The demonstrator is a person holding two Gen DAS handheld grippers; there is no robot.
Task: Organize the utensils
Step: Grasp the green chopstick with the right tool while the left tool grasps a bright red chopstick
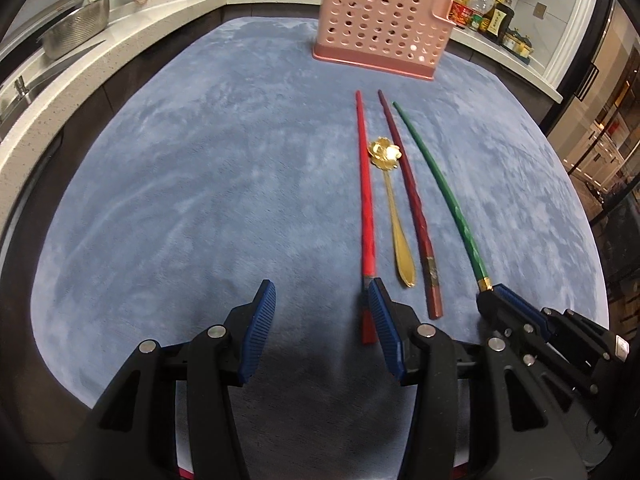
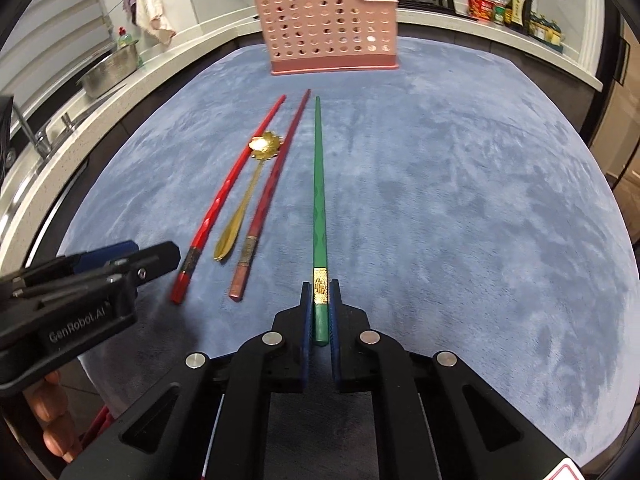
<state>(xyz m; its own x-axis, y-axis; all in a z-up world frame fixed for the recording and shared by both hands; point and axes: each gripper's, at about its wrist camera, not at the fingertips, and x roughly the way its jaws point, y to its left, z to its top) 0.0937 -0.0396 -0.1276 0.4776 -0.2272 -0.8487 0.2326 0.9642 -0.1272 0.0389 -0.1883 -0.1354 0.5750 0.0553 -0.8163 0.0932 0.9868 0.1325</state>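
**Right hand-held gripper clamps the green chopstick; the left one hangs open over the red**

Left wrist view: the left hand-held gripper (image 1: 322,304) fills the bottom of the frame with its blue pads apart and nothing between them. Its right pad sits just over the near end of the red chopstick (image 1: 365,208), so it looks lined up for that one, though not yet around it. Right of centre lie the gold spoon (image 1: 394,216), flower-shaped bowl pointing away, the dark red chopstick (image 1: 408,200) and the green chopstick (image 1: 436,184), all side by side on the blue cloth (image 1: 200,180) that covers the counter. At lower right the right hand-held gripper (image 1: 490,294) meets the green chopstick's near end. The pink perforated utensil holder (image 1: 380,24) stands at the upper middle, probably where all of this is meant to go.

Right wrist view: the right hand-held gripper (image 2: 320,304) is closed on the green chopstick (image 2: 319,184) at its gold band, the thick end, which should give a firm hold for lifting. The stick still lies flat, pointing at the utensil holder (image 2: 326,24) at the top of the frame. The left hand-held gripper (image 2: 132,256) enters from the left edge, beside the red chopstick (image 2: 236,184).
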